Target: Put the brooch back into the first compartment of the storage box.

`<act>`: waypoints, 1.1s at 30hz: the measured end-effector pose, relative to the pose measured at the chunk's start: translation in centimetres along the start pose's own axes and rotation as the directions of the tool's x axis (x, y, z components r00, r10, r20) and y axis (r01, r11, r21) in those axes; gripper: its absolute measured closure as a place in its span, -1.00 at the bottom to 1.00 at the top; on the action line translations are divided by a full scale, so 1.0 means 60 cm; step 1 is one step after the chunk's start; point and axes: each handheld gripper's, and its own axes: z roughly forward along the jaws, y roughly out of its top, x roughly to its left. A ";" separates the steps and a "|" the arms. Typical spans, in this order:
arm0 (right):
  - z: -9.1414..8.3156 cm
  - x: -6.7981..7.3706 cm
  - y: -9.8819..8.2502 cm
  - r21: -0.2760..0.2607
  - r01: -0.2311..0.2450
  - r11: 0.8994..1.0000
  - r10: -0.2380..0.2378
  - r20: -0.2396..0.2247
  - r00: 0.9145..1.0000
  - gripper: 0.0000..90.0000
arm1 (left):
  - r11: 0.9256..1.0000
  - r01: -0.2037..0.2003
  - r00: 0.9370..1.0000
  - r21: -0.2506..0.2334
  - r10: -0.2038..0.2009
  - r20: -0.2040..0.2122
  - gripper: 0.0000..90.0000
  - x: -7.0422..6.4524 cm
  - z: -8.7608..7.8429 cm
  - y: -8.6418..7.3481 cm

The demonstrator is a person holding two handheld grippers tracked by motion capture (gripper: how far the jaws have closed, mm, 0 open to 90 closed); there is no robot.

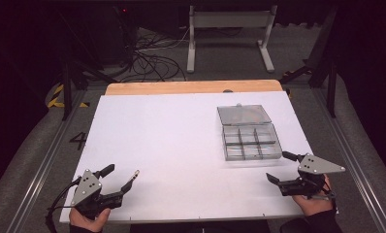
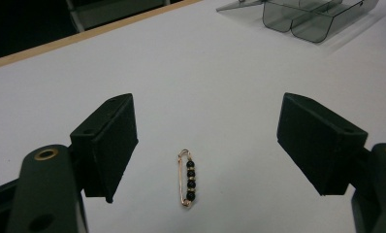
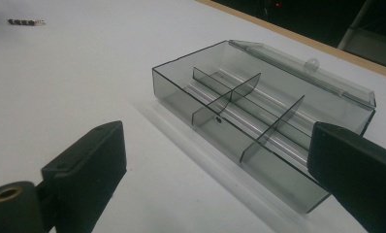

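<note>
Six compartments, in two rows of three, divide the smoke-tinted clear plastic organizer box [image 1: 252, 142], which lies on the right half of the white desk [image 1: 171, 141]; every compartment seen in the right gripper view is bare. Its hinged lid [image 1: 244, 114] lies flat, opened away from the person, with a small tab on its far edge. Thin transparent partitions with curved tops separate the cells.

Left tongs [image 1: 121, 177], held in a hand [image 1: 87, 218] at the near left corner of the desk, point forward and to the right, jaws standing wide with nothing between the pads. A beaded safety pin [image 2: 187, 178] lies flat on the desk between and just ahead of these jaws, touching neither: gold-coloured wire carrying four black beads with small gold spacers.

Right tongs [image 1: 278, 167], held in a hand [image 1: 316, 201] at the near right edge, point left toward the box's near end, jaws likewise wide and bare. Both tools are matt black, with blocky rectangular pads and a grey three-cornered plate on top.
</note>
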 end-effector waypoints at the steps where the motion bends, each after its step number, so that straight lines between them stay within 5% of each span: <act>1: 0.000 0.000 0.000 -0.001 -0.001 1.000 0.001 -0.001 1.000 -0.84 | 1.000 0.006 1.000 0.000 -0.006 0.002 -0.49 -0.001 0.000 0.000; 23: 0.002 0.001 0.000 0.003 -0.002 1.000 0.002 -0.011 1.000 -0.84 | 0.999 -0.029 0.999 0.028 0.029 -0.020 -0.47 -0.004 -0.002 0.009; 33: 0.005 0.003 0.000 0.009 -0.001 1.000 0.001 -0.017 1.000 -0.84 | 0.998 0.017 1.000 0.059 -0.018 0.025 -0.45 0.006 0.008 0.020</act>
